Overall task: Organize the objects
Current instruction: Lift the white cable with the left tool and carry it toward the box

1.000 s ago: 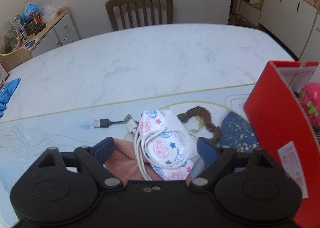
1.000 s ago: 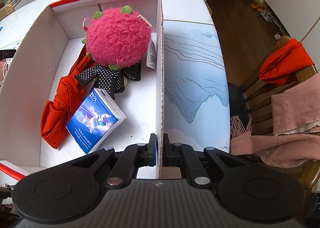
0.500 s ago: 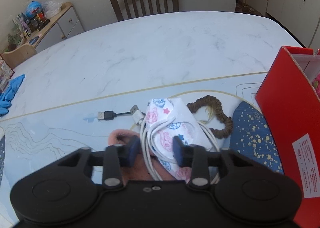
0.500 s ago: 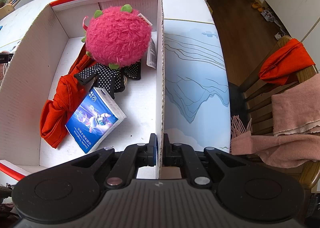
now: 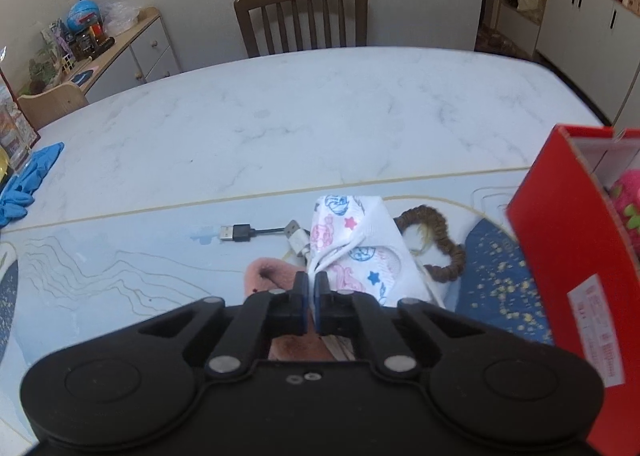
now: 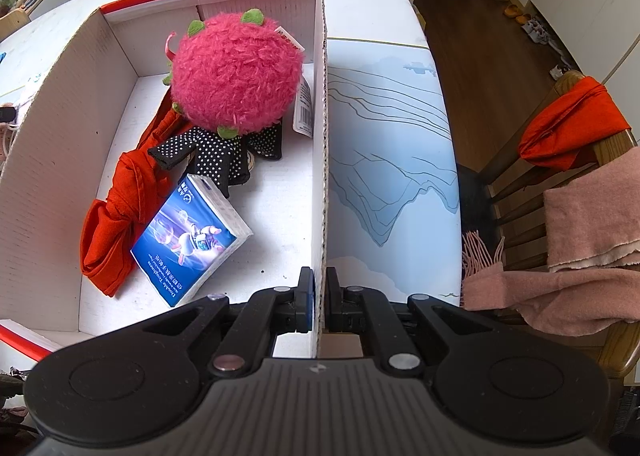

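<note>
Pinching mask's white cords [image 5: 338, 252]: left gripper [image 5: 311, 280]; right gripper [image 6: 317, 280] clamps box wall [image 6: 320, 136]

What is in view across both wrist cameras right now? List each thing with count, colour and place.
Cardboard box: one, red outside, white inside, on the table.
Fuzzy plush ball: one, pink with green leaves, in the box.
Tissue pack: one, blue, in the box.
Dotted gloves: black, in the box, count unclear.
Red cloth: one, in the box.
Child's face mask: one, white with cartoon print, on the mat.
USB cable: one, black and white, beside the mask.
Scrunchie: one, brown, on the mat.
Left gripper: black, shut on the mask's straps.
Right gripper: black, shut on the box wall.
</note>
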Demonstrator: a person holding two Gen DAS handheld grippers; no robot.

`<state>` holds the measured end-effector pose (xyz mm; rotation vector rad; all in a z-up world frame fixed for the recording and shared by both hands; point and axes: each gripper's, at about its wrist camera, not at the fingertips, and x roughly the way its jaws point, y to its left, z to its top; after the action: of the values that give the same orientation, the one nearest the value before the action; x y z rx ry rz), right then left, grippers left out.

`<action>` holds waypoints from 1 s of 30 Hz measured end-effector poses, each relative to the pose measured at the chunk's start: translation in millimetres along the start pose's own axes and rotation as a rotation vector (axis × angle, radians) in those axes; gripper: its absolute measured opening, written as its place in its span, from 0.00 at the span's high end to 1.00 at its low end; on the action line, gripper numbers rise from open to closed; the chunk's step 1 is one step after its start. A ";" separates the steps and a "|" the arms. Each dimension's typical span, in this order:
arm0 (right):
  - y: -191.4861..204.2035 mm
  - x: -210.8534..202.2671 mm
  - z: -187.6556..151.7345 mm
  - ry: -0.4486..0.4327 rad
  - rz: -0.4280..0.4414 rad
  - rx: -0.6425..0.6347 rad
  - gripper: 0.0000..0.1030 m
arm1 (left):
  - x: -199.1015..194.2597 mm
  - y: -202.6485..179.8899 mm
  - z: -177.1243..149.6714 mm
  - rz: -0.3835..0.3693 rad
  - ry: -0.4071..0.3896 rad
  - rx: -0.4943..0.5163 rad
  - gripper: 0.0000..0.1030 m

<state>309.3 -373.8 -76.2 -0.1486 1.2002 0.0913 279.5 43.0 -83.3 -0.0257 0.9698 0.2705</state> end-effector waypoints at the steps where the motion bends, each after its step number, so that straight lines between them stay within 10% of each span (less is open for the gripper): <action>1: 0.0 0.5 0.2 0.000 0.000 0.000 0.95 | -4.5 -0.7 0.3 -0.006 -0.009 -0.001 1.00; 30: 0.7 1.6 0.3 -0.001 0.006 -0.001 0.95 | -158.0 -87.6 51.2 -0.308 -0.283 0.143 1.00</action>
<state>310.0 -373.1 -77.6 -0.1460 1.1994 0.0976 257.4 -68.4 66.2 -0.0056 0.6894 -0.0791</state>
